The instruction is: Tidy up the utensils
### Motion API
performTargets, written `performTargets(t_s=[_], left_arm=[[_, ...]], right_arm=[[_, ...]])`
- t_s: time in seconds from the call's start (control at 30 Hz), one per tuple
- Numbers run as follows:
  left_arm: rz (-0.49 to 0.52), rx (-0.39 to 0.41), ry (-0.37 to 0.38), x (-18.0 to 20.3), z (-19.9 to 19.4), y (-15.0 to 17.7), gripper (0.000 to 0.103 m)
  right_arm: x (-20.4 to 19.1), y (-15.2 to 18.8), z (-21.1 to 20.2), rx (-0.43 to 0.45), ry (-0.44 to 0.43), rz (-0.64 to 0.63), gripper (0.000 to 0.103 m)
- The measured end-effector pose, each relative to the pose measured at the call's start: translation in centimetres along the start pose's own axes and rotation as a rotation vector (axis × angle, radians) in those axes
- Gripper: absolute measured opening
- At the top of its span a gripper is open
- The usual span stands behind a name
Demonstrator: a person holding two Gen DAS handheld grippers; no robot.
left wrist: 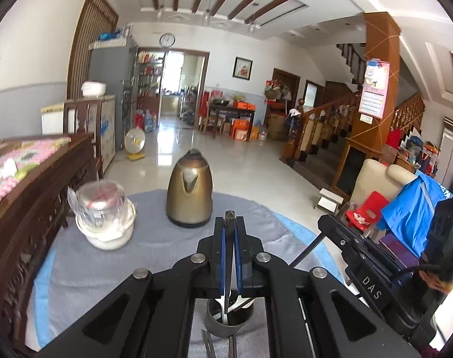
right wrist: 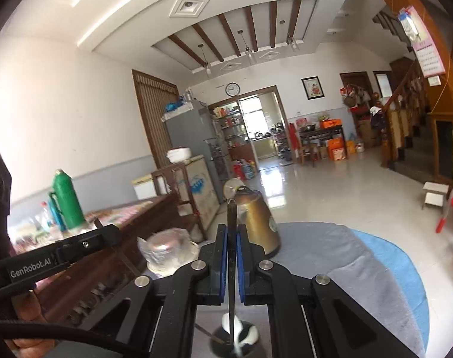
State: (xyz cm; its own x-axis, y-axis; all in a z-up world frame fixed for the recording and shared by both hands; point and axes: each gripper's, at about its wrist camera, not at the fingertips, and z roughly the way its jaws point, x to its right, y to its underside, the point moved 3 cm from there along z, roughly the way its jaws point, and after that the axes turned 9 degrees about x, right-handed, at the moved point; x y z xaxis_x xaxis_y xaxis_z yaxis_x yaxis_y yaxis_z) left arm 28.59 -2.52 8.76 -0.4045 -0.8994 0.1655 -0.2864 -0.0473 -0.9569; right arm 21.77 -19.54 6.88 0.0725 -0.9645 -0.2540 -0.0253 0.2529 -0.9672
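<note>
A: Utensils status? Some sit in the grey cup on the tabletop.
B: Partway. Left gripper pinches a knife; right gripper pinches a dark utensil. Both above cup, not in.

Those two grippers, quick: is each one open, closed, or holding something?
Left gripper: closed on a thin metal utensil.
Right gripper: closed on a thin dark stick, maybe a chopstick.

Both black, blue-padded grippers, left gripper and right gripper, stand clamped (jaws nearly touching), side by side, each pinching a thin utensil.
</note>
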Motion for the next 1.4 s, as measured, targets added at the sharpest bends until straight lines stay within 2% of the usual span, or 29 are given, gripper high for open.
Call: performTargets(t_s=[0.2, 0.4, 0.47, 0.53, 0.57, 0.63, 0.67, 0.73, 0.77, 0.83, 0.93, 1.0, 1.07, 1.27, 1.4], left_arm=[[-0.028, -0.060, -0.023, -1.0, 2.3, 2.6, 0.006], [-0.032, -0.127, 0.005, -1.0, 2.8, 4.0, 0.007], [-0.036, -0.145, 0.023, -1.0, 2.3, 4.5, 0.016], [-0.032, -0.132, 0.024, -1.2, 1.4, 4.5, 0.045], [-0.030, -0.112, 0.020, -1.3, 0.6, 4.6, 0.050], [-0.026, -0.072, 0.023, -1.6, -1.2, 4.7, 0.052], [-0.022, -0.056, 0.017, -1.8, -2.2, 4.9, 0.053], [-0.019, -0.032, -0.012, -2.1, -4.0, 5.7, 0.060], [-0.018, -0.027, -0.026, -2.3, -4.6, 6.3, 0.060], [-0.022, -0.032, -0.064, -2.7, -5.8, 7.9, 0.060], [-0.049, -0.064, -0.108, -3.4, -6.8, 10.6, 0.061], [-0.071, -0.097, -0.131, -3.9, -7.2, 12.7, 0.062], [-0.097, -0.150, -0.145, -4.6, -7.0, 14.9, 0.062], [-0.156, -0.327, -0.188, -5.3, -5.9, 21.5, 0.062], [-0.157, -0.385, -0.189, -4.9, -5.4, 23.9, 0.062]], right_arm=[[0.4, 2.5, 1.9, -0.079, 0.014, -0.018, 0.006], [0.5, 3.9, 2.2, -0.162, -0.020, -0.010, 0.008], [0.8, 4.2, 2.0, -0.194, -0.032, 0.003, 0.008], [1.2, 4.2, 1.6, -0.215, -0.044, 0.025, 0.010], [1.6, 4.2, 1.2, -0.217, -0.048, 0.037, 0.013], [2.7, 3.7, -0.2, -0.197, -0.068, 0.094, 0.021], [3.0, 3.5, -0.7, -0.185, -0.074, 0.113, 0.029], [4.1, 3.0, -2.8, -0.144, -0.081, 0.169, 0.054], [4.6, 2.9, -3.7, -0.119, -0.081, 0.193, 0.072], [5.6, 3.0, -5.4, -0.077, -0.063, 0.219, 0.072], [6.2, 3.7, -6.3, -0.090, -0.043, 0.217, 0.069], [7.0, 4.9, -6.9, -0.113, -0.017, 0.215, 0.050], [7.8, 6.4, -6.8, -0.164, -0.004, 0.226, 0.039], [10.2, 12.3, -5.8, -0.352, 0.002, 0.337, 0.037], [9.2, 15.4, -5.0, -0.451, -0.015, 0.316, 0.037]])
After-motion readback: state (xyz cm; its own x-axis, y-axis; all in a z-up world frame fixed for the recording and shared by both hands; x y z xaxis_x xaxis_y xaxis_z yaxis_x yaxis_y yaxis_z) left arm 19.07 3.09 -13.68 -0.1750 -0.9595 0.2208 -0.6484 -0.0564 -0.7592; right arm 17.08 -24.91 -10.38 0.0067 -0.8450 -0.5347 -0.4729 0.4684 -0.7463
